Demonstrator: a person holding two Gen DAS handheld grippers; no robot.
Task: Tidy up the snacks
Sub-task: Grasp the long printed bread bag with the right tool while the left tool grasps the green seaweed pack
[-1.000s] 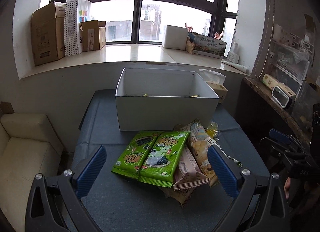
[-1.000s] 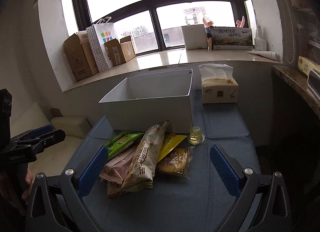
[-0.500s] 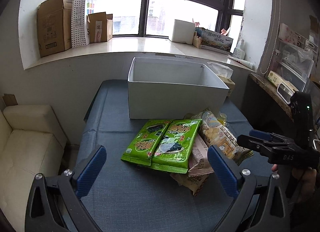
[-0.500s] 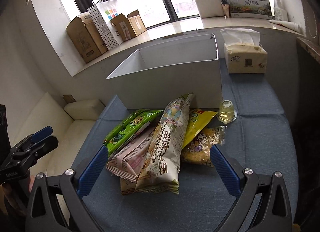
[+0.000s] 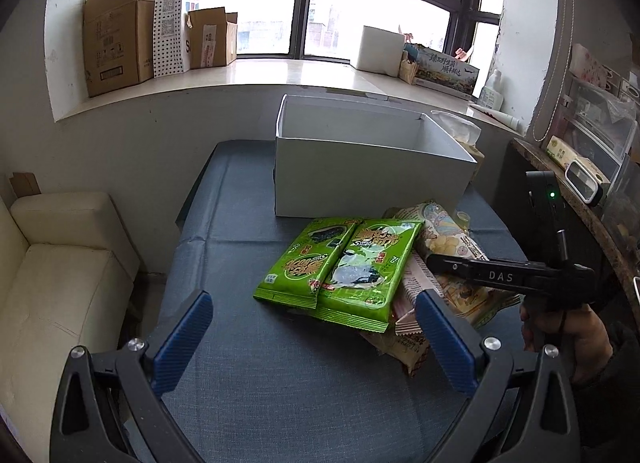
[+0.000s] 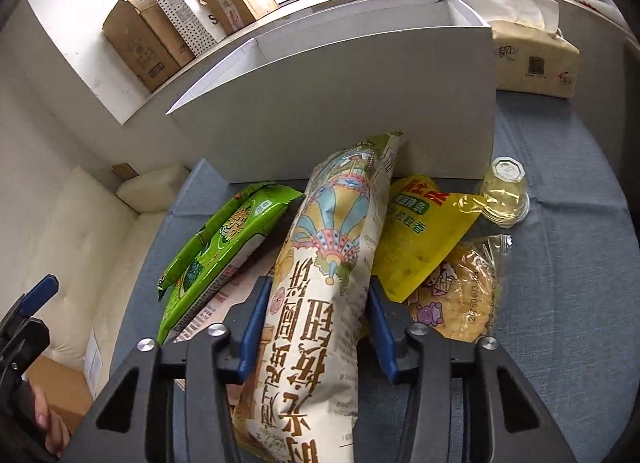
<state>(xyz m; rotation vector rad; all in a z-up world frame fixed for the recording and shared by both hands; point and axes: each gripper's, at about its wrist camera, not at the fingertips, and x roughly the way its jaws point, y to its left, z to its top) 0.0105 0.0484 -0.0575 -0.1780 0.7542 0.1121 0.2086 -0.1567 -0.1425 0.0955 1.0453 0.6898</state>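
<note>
A pile of snacks lies on the blue table in front of a white open box. My right gripper is shut on a long cream chip bag on top of the pile; it also shows in the left wrist view. Two green seaweed packs, a yellow bag, a clear cracker bag and a pink-striped pack lie around it. My left gripper is open and empty, held back above the table near the green packs.
A small jelly cup stands by the box's right corner. A tissue box sits behind on the right. Cardboard boxes line the windowsill. A cream sofa is left of the table, a shelf on the right.
My right gripper has moved down and forward onto the pile and closed on the cream chip bag. My left gripper has shifted left and back, staying open.
</note>
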